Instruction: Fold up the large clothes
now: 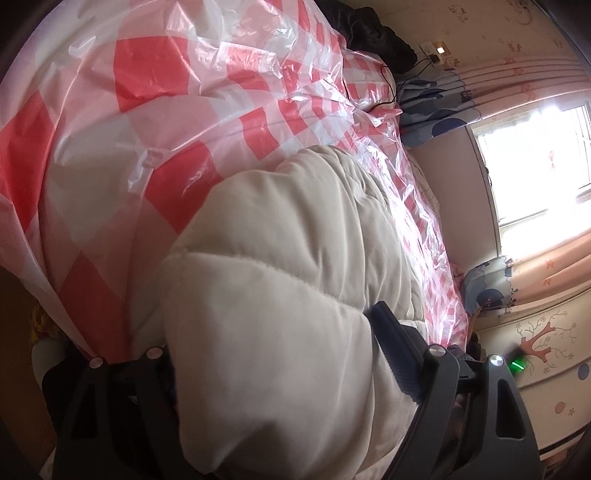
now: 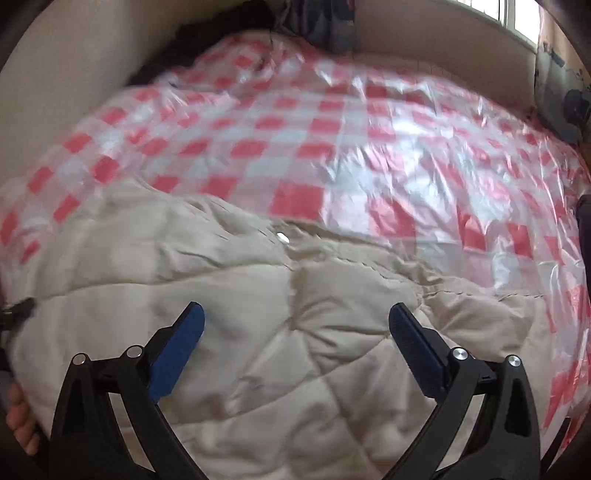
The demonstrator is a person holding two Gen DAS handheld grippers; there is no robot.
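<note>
The cream quilted coat lies on the checked plastic sheet that covers the bed, bunched near the sheet's closer edge. Judging by its puffed, stitched panels, it is soft, bulky and light; it should compress easily and spring back, so a fold is likely to need pressing down. The smooth plastic under it looks slippery, so the coat may slide when pulled. Good holds would be a hem, seam or corner, where the padding is thinner; a small silvery snap marks one edge of the coat.

The left gripper has a thick wad of the coat between its spread jaws; how firmly it pinches cannot be told, because the padding hides one finger. The right gripper hovers over the coat with its jaws wide apart, holding nothing.

The right view is blurred. Sleeves, collar and the coat's full outline cannot be made out. Beyond the sheet sit a dark bundle, curtains and a bright window.
</note>
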